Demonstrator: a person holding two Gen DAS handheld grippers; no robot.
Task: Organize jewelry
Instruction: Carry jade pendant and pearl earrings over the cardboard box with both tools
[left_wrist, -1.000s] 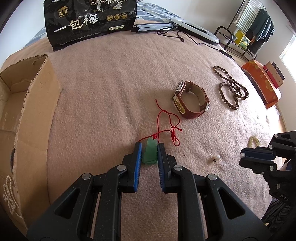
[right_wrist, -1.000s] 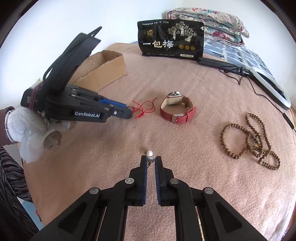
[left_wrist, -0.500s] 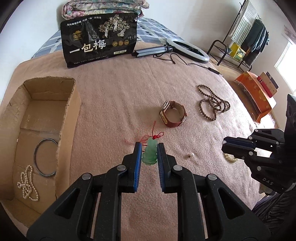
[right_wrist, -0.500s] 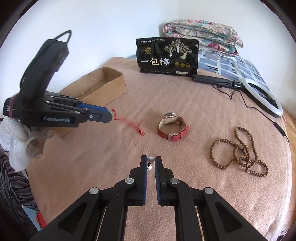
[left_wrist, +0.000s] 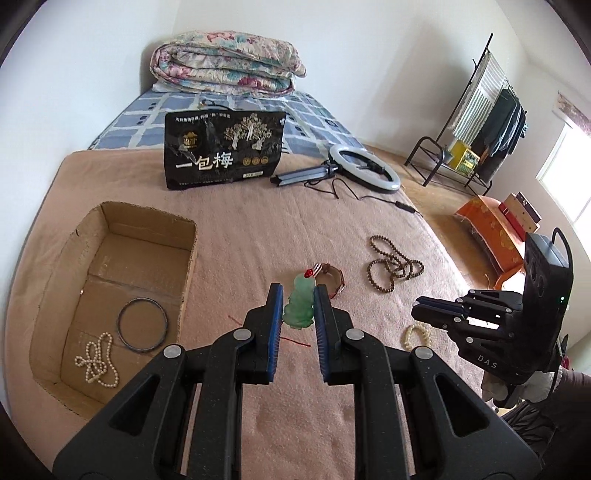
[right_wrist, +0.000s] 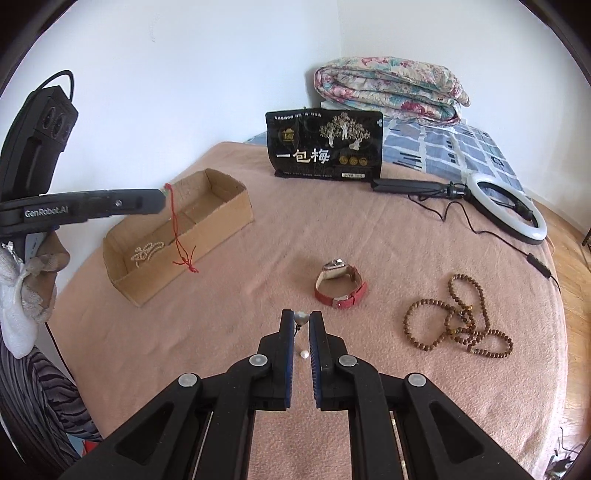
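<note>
My left gripper is shut on a green jade pendant, held well above the pink blanket; its red cord hangs down beside the cardboard box. The box holds a pearl necklace and a dark bangle. My right gripper is shut on a pearl earring, lifted above the blanket. A second small pearl lies below it. A red-strap watch and a brown bead strand lie on the blanket.
A black snack bag stands at the back, with a ring light and its cable to the right. A small pale bead bracelet lies near the right gripper. A folded quilt is behind.
Both grippers have risen clear of the blanket with their pieces. The left one lifted the jade pendant so the red cord now hangs free, and it sits nearer the box.
</note>
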